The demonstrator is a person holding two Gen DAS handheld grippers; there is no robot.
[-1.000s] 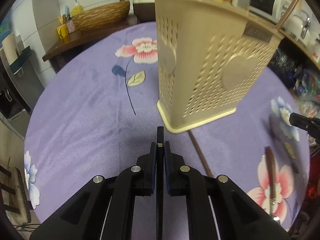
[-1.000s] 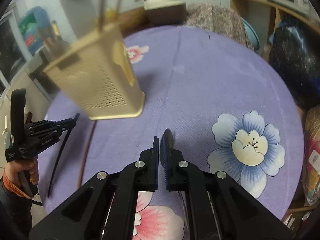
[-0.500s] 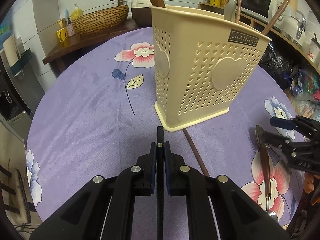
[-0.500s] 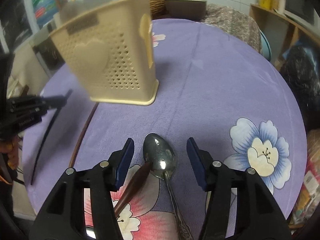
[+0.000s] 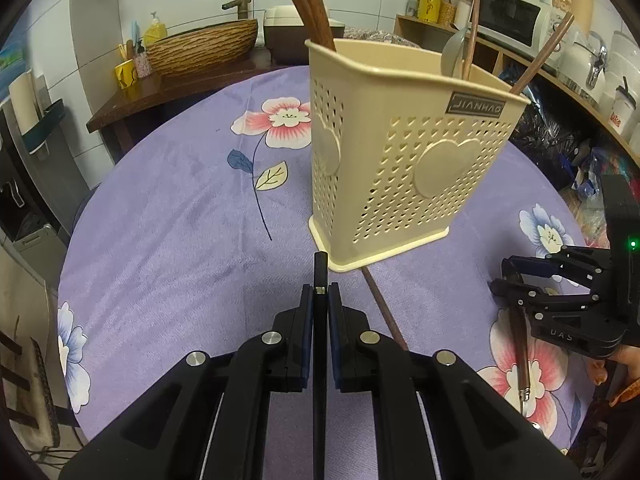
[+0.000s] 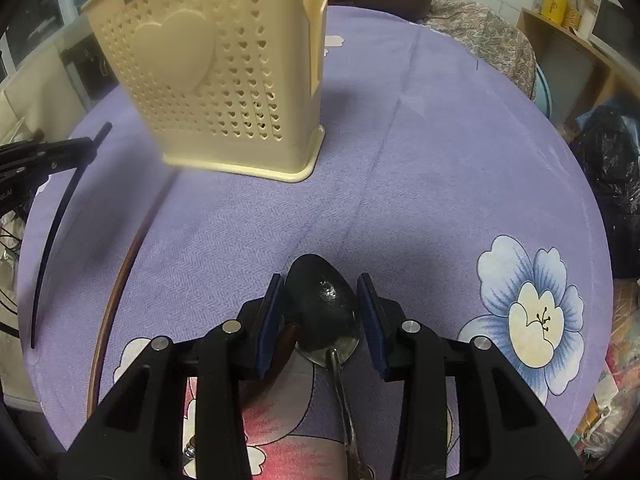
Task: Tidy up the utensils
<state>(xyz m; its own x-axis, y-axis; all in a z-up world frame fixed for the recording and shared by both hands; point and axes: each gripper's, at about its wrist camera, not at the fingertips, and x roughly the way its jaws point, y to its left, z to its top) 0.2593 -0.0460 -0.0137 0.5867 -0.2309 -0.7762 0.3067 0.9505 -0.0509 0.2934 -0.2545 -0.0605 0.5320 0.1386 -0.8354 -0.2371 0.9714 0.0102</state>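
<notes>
Kitchen setting: round table under a purple floral cloth [image 5: 168,240], with a cream perforated utensil holder [image 5: 400,168] standing upright on it and holding brown chopsticks [image 5: 308,4] and a spoon. Near the holder's base, left gripper [image 5: 321,300] clenched on a thin black chopstick [image 5: 321,268]. Farther from the holder, right gripper [image 6: 322,312] spread apart, straddling a metal spoon [image 6: 324,304] flat on the cloth. Beside the holder's base, one brown chopstick [image 6: 132,256] lying loose.

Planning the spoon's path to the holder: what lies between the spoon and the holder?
Nothing: in the right wrist view, only bare purple cloth lies between the spoon and the holder. The brown chopstick lies off to the left.
</notes>
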